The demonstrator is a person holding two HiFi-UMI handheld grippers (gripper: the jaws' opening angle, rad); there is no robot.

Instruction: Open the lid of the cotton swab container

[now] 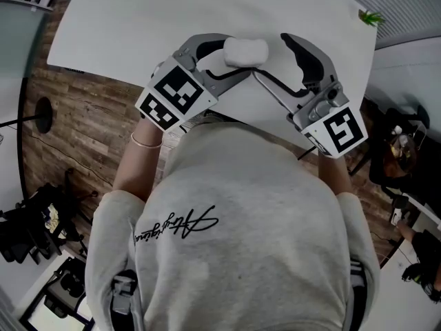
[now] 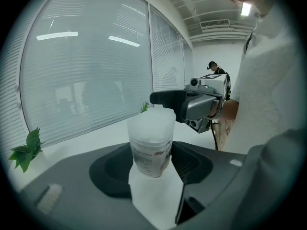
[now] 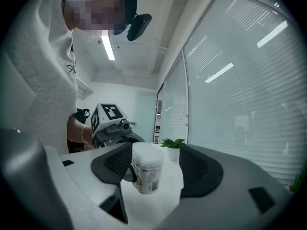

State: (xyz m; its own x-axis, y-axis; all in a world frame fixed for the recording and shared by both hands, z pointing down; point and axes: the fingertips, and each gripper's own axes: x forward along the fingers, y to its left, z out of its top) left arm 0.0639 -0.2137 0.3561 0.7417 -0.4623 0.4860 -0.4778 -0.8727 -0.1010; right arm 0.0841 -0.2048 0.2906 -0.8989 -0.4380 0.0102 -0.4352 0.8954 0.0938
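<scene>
One cotton swab container [image 1: 246,52] is held over the white table [image 1: 124,26], its lid [image 2: 152,121] still on.
It is clamped by its labelled body between the pads of the left gripper [image 2: 152,164] and is tipped slightly. And the right gripper [image 3: 153,169] is set around it from the opposite side, jaws spread wide: the container is seen close to one pad, and the other pad is kept well clear. A small potted plant [image 3: 171,147] is seen behind, by the window blinds [image 2: 86,71].
</scene>
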